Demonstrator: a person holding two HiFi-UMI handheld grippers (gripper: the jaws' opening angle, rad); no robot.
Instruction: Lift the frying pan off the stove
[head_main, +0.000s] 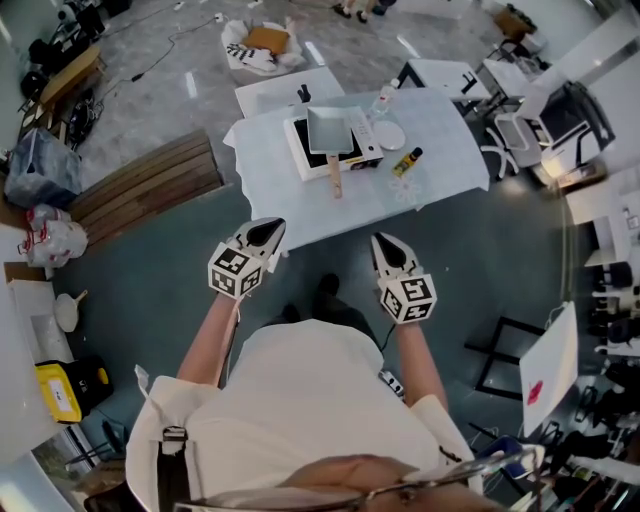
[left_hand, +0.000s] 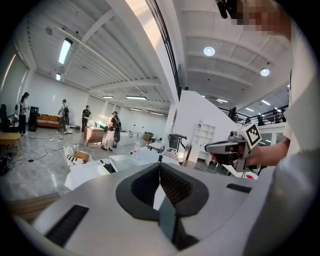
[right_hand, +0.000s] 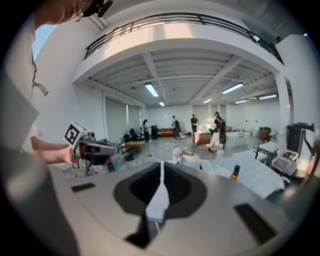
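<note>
Frying pan on stove, untouched.
Left gripper and right gripper hang short of the table, fingers pressed together, empty; spread one and pinch the handle squarely.

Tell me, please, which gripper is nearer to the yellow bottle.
Right. The right gripper is held short of the yellow bottle, almost in line with it; the left gripper is farther off to the left.

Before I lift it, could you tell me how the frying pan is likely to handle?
The frying pan looks like rigid metal, so it should not flex. Gripped by its long handle, it will probably dip at the far end.
</note>
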